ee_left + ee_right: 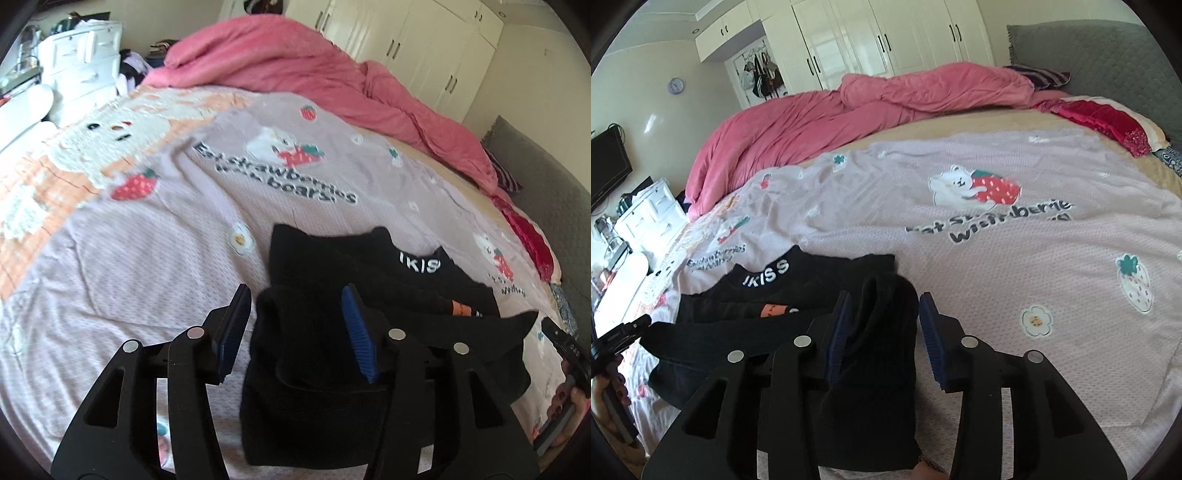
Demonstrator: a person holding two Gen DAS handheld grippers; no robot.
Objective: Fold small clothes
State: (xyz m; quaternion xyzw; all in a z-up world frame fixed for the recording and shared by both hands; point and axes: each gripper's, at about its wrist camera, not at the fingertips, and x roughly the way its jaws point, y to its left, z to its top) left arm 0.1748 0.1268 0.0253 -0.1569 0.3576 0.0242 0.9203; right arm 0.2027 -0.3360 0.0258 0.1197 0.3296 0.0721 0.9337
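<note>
A white drawer unit (79, 59) at the far left of the room has clutter piled on top; what its drawers hold cannot be told. The bed is covered by a pale lilac blanket (155, 251) printed with strawberries and bears, with a pink duvet (295, 62) bunched along the far side, a grey headboard (1108, 62) at the right, and white wardrobes (871, 37) behind. The black garment (369, 266), lettered at the collar, lies on the near part of the blanket, partly folded. The left gripper (295, 328) points down over its left edge, jaws parted, with a fold of black cloth beside the right pad and not clamped. The right gripper (884, 328) stands released too, a fold lying loose between its blue pads. A hand (569, 406) holds the right gripper's handle.
</note>
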